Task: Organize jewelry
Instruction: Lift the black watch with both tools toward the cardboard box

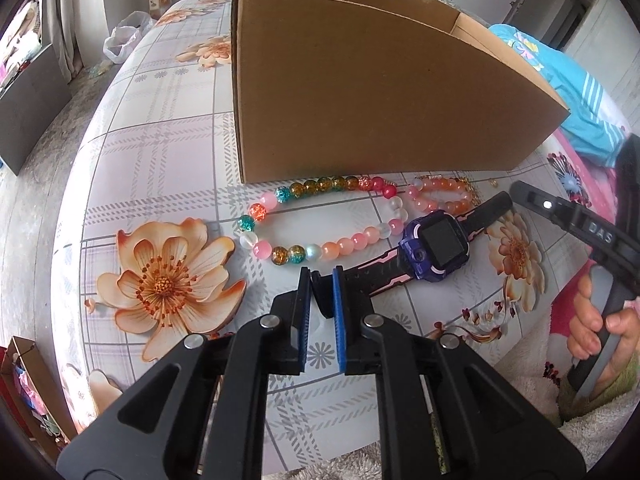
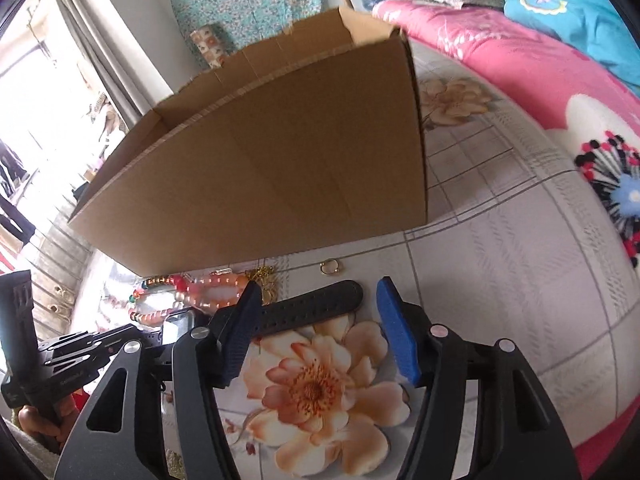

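Room: bedroom-ish, a bed (image 1: pixel 168 184) under a plaid sheet with big orange flower prints carries everything; pink blanket (image 2: pixel 520 64) and a turquoise garment (image 2: pixel 580 12) further back, curtains and a bright window off to one side.

Left claw (image 1: pixel 322 292): blue pads squeezed nearly together, pinching the tip of the black strap of a kids' smartwatch (image 1: pixel 434 246). The watch has a purple case and lies flat on the sheet, strap running diagonally.

Right claw (image 2: pixel 318 320): spread wide, nothing pressed between the pads. Its left pad sits over the watch's other black perforated strap; the right pad is clear of it, over the sheet.

Around it: a long multicolour bead necklace (image 1: pixel 320 220) looped just behind the watch, a smaller peach bead bracelet (image 1: pixel 440 198) beside it, a bit of gold chain (image 2: pixel 262 276) and a small gold ring (image 2: pixel 330 267) near the box.

In the way: a big open cardboard box (image 1: pixel 360 88) stands right behind the jewelry, wall upright, blocking what's beyond.

Hand pose: both tools tilt steeply down at the bed. A hand (image 1: pixel 596 332) wraps the right tool's grey handle.

View differences: the left wrist view shows the watch face and the whole necklace clearly; the right wrist view shows the ring and the open top of the box, with the beads blurred.
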A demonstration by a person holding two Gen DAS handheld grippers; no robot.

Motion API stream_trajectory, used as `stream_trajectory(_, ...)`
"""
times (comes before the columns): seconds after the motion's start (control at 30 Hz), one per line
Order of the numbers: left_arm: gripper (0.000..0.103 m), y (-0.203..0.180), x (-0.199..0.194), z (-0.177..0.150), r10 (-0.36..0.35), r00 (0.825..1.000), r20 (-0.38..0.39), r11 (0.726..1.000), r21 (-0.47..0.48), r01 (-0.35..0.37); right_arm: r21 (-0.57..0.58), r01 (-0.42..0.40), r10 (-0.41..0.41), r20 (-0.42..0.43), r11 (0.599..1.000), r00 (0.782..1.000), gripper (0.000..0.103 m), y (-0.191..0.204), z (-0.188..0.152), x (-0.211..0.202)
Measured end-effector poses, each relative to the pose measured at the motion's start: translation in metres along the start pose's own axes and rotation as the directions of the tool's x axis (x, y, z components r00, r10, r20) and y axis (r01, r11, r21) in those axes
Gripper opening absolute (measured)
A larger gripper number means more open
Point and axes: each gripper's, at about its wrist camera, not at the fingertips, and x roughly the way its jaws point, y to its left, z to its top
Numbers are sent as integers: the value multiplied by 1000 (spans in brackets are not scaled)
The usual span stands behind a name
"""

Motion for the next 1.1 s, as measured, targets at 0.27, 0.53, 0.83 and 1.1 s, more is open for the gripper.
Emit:
stream_trajectory(0.27, 10, 1, 2, 4, -10, 1000, 8, 1000, 9, 10, -13, -106, 105, -50, 994, 993, 70, 5, 5, 7)
stream_trajectory(0.53, 10, 3, 2, 5, -15, 1000, 17, 1000, 14, 15, 77, -227, 232, -61, 971, 971, 56, -2, 1, 4)
stream_trajectory(0.83, 8, 7, 0, 1, -33, 999, 37, 999, -3, 33, 63, -189, 190, -22, 980, 981, 18, 3, -14, -16)
stream_trajectory(1.1, 4, 13, -44, -3, -139, 984, 107, 990, 7, 139, 34, -209, 207, 61, 977, 977, 4, 17, -7, -57)
